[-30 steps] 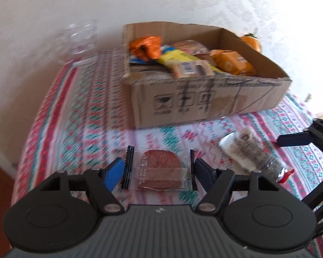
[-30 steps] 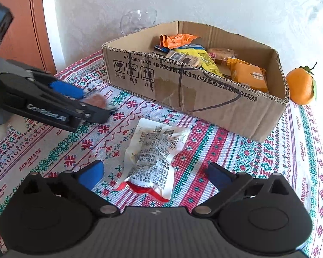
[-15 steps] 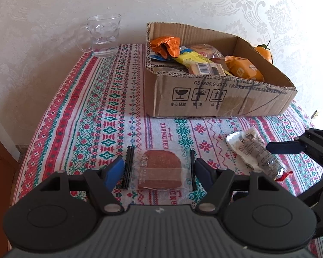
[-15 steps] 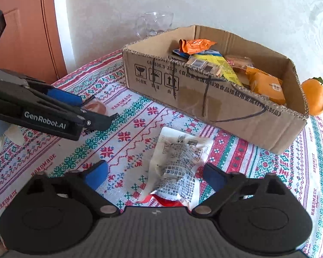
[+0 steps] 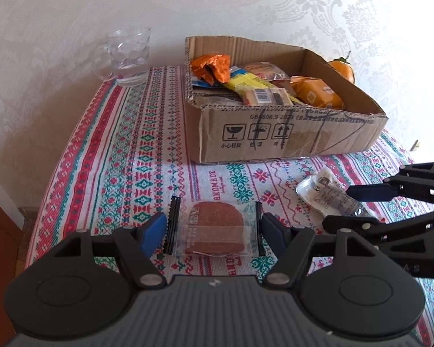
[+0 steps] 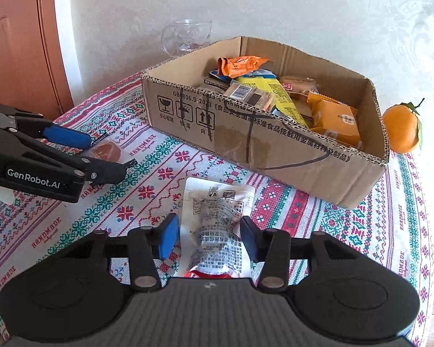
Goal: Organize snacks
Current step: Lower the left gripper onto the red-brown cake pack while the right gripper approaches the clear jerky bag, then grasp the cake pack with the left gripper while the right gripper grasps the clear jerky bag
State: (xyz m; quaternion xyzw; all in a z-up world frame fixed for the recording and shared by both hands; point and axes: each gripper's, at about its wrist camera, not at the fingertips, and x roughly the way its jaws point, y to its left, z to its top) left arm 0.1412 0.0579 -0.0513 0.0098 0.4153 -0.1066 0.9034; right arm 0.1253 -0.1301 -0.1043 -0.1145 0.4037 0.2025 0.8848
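A clear packet with a brown round cake (image 5: 215,227) lies on the patterned tablecloth between the fingers of my left gripper (image 5: 214,231), which is open around it, pads at the packet's black end seals. A white printed snack pouch (image 6: 217,225) lies between the fingers of my right gripper (image 6: 209,238), whose jaws are close against its sides but still apart. The cardboard box (image 5: 275,133) with several snack packets stands behind both. The pouch (image 5: 324,196) and right gripper (image 5: 373,199) also show in the left wrist view.
A glass mug (image 5: 128,55) stands at the back left by the wall. An orange (image 6: 402,128) sits right of the box. The table's left edge (image 5: 43,190) drops off toward a wooden door (image 6: 17,43). The wall is close behind the box.
Both grippers moved down and forward over their packets. The right gripper's jaws narrowed from wide open to close around the white pouch. The left gripper stayed open around the cake packet.
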